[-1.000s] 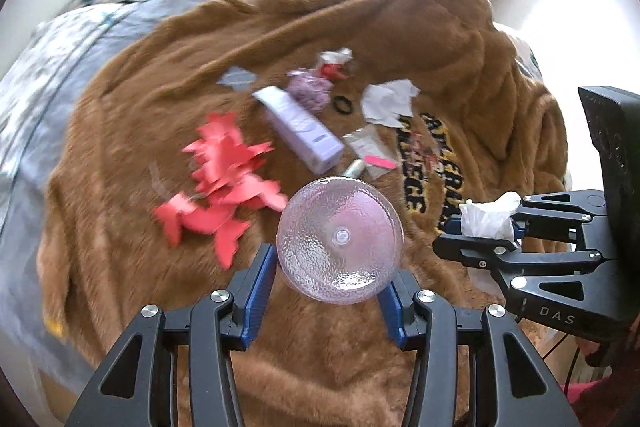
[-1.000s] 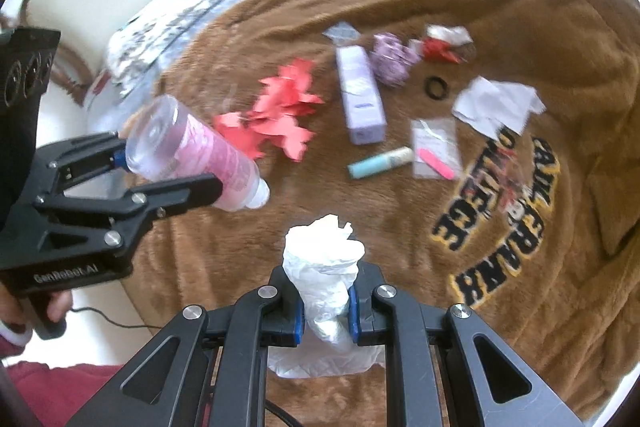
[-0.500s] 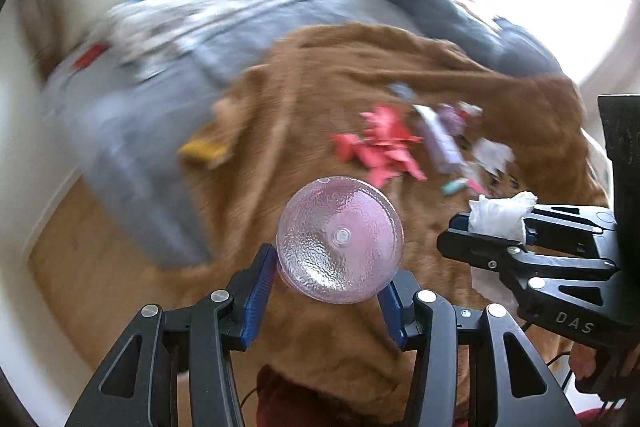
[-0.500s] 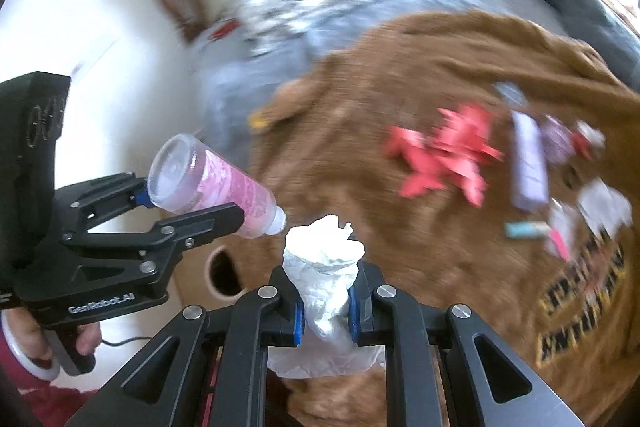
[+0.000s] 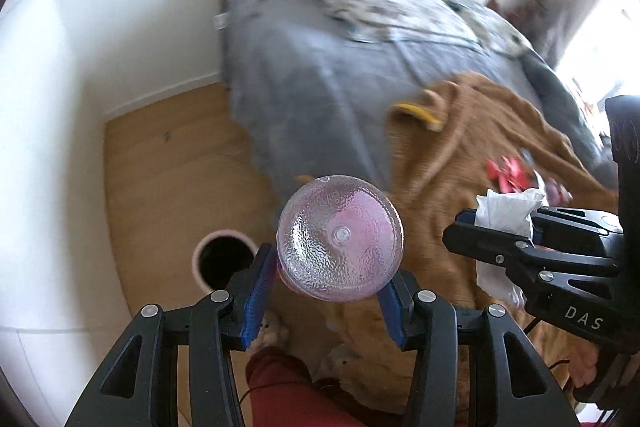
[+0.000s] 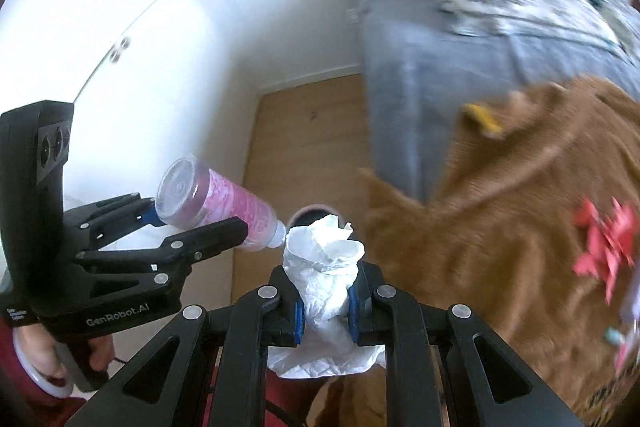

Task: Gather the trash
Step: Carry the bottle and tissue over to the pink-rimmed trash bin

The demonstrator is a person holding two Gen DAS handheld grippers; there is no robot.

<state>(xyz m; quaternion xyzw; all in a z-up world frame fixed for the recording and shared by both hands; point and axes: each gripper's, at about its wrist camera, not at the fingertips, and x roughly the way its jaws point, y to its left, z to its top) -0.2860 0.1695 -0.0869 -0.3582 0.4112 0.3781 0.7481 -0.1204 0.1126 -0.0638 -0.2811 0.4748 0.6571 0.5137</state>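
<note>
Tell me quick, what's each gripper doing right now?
Left gripper: closed on the pink bottle.
Right gripper: closed on the white tissue.

Left hand-held gripper [image 5: 328,293] angled downward, jaws part-spread and gripping, right hand-held gripper [image 6: 325,309] alongside, nearly closed, clamping

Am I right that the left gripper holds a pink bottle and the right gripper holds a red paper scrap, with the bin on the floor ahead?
Not quite: the right gripper holds a white tissue, as the right wrist view shows. The left gripper does hold the pink bottle, and the bin is on the floor.
</note>
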